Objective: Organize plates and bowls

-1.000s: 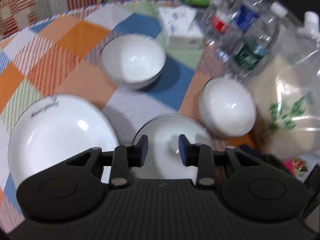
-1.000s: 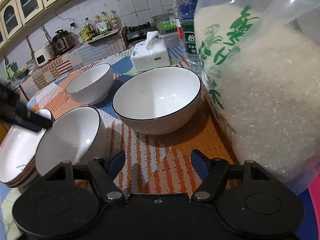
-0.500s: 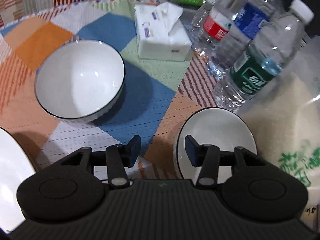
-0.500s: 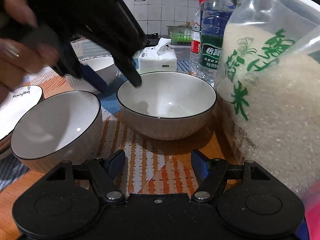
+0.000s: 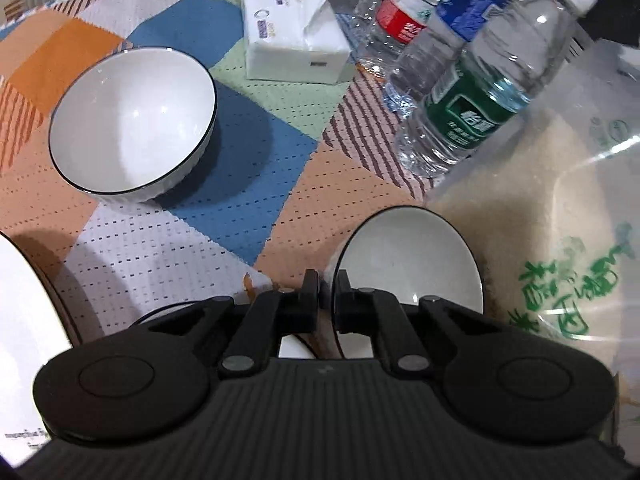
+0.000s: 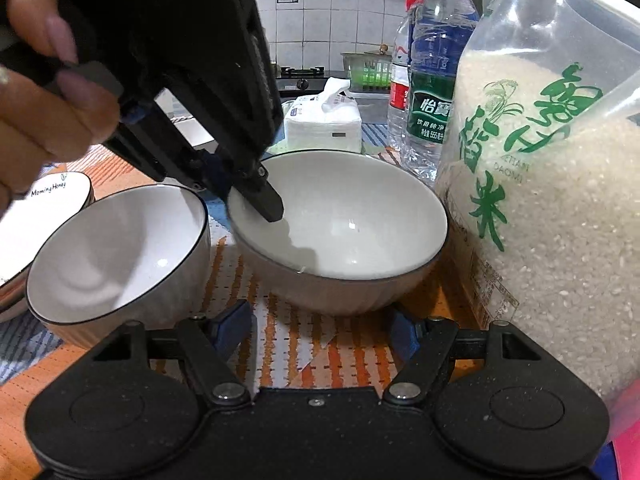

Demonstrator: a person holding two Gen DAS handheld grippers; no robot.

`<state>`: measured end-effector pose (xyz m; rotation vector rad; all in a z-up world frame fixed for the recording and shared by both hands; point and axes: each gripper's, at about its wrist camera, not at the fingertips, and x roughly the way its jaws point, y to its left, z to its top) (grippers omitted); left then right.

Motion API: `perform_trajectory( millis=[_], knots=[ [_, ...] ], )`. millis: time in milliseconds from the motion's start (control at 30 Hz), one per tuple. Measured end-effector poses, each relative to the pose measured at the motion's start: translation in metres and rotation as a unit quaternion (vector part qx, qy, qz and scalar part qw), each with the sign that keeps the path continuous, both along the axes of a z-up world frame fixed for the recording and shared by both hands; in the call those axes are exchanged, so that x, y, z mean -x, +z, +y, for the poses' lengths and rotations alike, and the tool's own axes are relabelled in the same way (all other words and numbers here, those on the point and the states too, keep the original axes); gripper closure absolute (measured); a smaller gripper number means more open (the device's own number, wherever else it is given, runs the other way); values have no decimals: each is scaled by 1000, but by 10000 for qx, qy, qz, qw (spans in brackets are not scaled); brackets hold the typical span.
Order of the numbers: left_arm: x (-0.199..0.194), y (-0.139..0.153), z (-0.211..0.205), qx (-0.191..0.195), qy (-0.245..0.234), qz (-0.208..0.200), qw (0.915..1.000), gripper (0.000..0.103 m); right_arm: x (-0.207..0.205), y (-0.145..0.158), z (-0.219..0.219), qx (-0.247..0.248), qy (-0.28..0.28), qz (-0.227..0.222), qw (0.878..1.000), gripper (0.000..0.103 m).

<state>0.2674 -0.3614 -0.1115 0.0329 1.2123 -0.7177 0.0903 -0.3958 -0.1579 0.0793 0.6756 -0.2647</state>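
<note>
Both claws [image 5: 327, 280] [image 6: 320, 330] are matte black plastic with blue pads and silver pivot screws.

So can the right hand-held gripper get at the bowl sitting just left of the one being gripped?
Probably yes: the right hand-held gripper is open, and the left bowl sits close ahead with bare cloth between; the left hand-held gripper is on the neighbouring bowl.

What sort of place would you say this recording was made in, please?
Most likely a home kitchen or dining corner: a white tiled wall behind a gas stove, and a table under a patchwork tablecloth holding a bag of rice.
</note>
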Motion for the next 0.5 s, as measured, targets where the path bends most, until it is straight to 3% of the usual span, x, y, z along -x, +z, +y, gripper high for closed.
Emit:
perform_trajectory(
  millis=[267,433,500],
  knots=[
    [13,34,18,113,-147,73,9998,96,21,26,9,261,29,-137,9996,21],
    [21,62,42,276,-139,-15,9995,96,30,57,20,519,466,-245,9973,18],
    [23,69,54,298,-87,-34,9995,96,35,68,24,469,710,-336,9958,12]
  ],
)
